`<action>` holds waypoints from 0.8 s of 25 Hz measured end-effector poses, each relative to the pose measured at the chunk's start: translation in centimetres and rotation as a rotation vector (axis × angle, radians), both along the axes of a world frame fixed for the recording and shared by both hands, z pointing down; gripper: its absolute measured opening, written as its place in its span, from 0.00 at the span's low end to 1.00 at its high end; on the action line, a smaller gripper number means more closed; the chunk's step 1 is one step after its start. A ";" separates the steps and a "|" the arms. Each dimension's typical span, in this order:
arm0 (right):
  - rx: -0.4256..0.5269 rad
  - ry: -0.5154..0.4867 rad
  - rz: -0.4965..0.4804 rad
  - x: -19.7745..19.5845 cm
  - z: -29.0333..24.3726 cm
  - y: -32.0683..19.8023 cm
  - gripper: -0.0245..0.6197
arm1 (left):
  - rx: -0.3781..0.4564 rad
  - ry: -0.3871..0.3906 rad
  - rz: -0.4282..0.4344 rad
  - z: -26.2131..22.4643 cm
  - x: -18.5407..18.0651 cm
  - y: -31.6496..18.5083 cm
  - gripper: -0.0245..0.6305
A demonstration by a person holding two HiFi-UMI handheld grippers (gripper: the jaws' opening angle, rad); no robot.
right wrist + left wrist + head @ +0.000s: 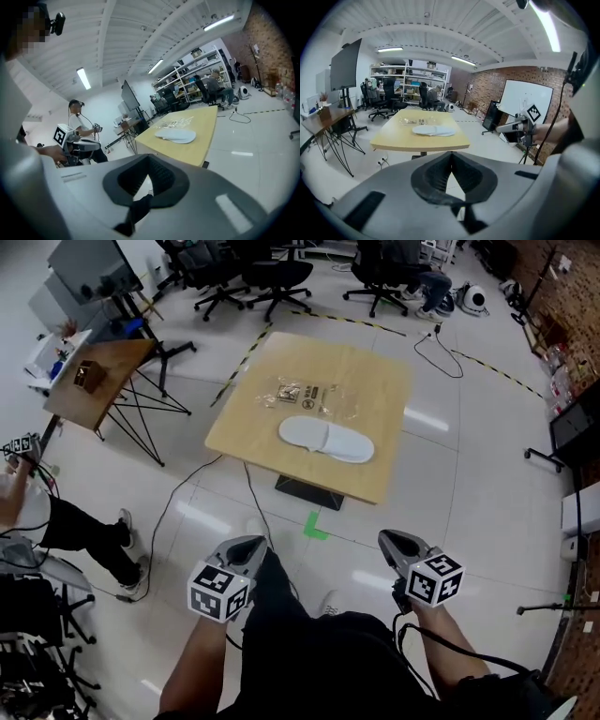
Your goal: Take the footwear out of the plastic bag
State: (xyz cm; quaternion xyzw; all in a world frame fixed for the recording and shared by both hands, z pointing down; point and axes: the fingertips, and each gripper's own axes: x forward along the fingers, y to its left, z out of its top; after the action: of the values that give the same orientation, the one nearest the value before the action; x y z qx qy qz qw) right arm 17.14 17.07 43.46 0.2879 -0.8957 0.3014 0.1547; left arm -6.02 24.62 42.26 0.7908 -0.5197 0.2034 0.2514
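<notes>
Looks finished: spot the pair of flat white slippers out on the pale wooden table, just beside the crumpled clear plastic bag. Holding left gripper and right gripper clenched on nothing, well back (probably nothing left to grab).

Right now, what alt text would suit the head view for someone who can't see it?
A pair of white slippers lies on a wooden table, a clear plastic bag just beyond them. Nearer the camera, the person holds the left gripper and right gripper shut, short of the table.
</notes>
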 end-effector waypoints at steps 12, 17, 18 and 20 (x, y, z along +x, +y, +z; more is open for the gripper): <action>0.014 0.029 0.107 -0.5 -1.8 7.0 0.04 | 0.034 0.074 0.088 -1.6 -1.4 3.5 0.05; 0.021 0.031 0.199 -5.0 -3.6 11.5 0.04 | 0.043 0.098 0.195 -3.0 -3.3 7.7 0.05; 0.037 0.034 0.223 -5.8 -4.0 12.7 0.04 | 0.048 0.114 0.222 -3.1 -3.6 8.6 0.05; 0.070 0.043 0.278 -7.1 -4.6 15.2 0.04 | 0.042 0.146 0.279 -2.5 -4.4 9.8 0.05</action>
State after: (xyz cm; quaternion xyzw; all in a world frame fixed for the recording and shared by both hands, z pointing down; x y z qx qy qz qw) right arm 10.00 32.22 38.82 0.4208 -0.8536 0.2823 0.1203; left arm -10.43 34.41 39.77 0.8729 -0.3895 0.1676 0.2414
